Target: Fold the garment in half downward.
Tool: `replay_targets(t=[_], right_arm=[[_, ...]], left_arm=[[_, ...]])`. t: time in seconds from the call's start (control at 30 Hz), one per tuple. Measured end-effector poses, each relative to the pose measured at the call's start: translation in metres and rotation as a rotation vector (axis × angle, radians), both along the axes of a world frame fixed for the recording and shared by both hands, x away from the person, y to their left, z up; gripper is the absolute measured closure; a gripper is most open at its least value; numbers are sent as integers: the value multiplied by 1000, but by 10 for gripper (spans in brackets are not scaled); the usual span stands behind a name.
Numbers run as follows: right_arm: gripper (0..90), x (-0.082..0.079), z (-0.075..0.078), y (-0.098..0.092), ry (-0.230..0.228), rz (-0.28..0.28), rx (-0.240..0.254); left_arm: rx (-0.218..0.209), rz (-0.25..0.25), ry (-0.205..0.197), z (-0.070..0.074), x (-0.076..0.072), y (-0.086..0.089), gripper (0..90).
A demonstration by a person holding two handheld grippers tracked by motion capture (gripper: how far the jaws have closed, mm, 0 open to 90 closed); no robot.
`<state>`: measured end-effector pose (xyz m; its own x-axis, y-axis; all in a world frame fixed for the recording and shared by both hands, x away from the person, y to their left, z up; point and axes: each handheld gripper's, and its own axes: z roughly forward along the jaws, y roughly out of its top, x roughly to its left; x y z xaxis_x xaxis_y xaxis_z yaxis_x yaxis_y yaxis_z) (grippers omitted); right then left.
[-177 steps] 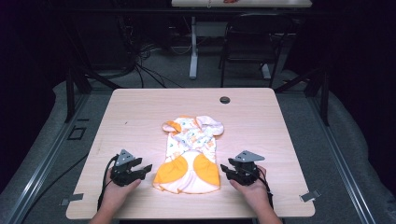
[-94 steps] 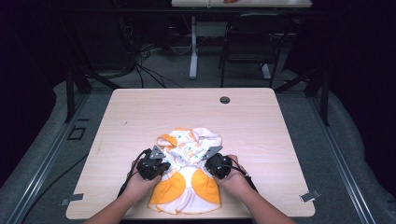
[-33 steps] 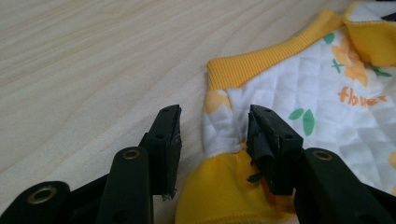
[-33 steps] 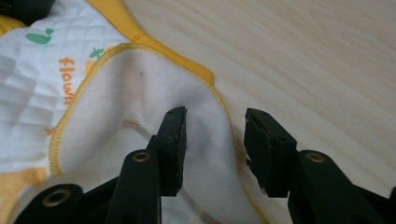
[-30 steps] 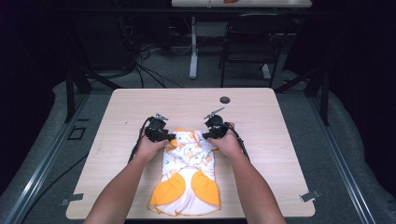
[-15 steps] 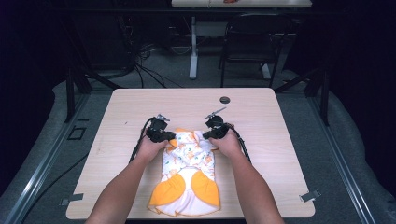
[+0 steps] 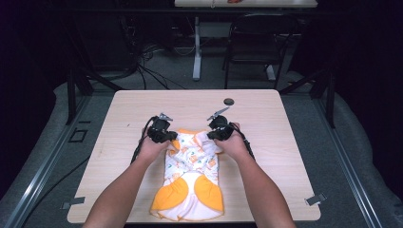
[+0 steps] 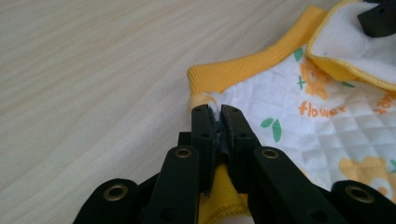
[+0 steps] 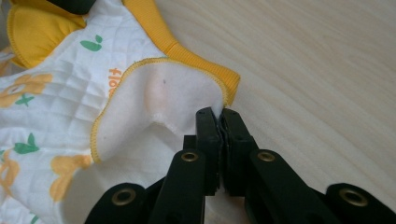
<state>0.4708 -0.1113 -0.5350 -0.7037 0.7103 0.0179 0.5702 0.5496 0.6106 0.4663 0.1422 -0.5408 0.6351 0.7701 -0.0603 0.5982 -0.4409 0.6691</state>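
High view: baby garment lies mid-table, left gripper & right gripper at its far corners. Left gripper view: jaws pinched tight on yellow cuff edge. Right gripper view: jaws clamped on fabric corner; I'd pull both evenly, low to table, so cloth stays flat.

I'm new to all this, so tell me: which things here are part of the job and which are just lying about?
In the job:
- baby garment
- left gripper, shut on its edge
- right gripper, shut on its edge

Lying about:
- small dark round object on the table
- chair behind
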Motion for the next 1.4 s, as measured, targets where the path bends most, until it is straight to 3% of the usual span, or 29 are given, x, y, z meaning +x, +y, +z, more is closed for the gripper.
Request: replay_targets(t=[0.23,0.57,0.93,1.1,1.4], right_arm=[[872,-11,22,-6,-51,18,14],[872,-17,62,-5,-167,48,-17],[872,-18,87,2,-264,46,-17],[872,-24,86,2,-276,58,-27],[871,-44,75,-1,-287,118,-30]], left_arm=[[-21,-15,-45,24,-7,1,848],[-38,-21,-137,60,-9,8,851],[-46,-16,-203,82,-10,15,852],[-41,-39,-217,83,-17,15,852],[-66,-75,-220,69,-39,23,851]])
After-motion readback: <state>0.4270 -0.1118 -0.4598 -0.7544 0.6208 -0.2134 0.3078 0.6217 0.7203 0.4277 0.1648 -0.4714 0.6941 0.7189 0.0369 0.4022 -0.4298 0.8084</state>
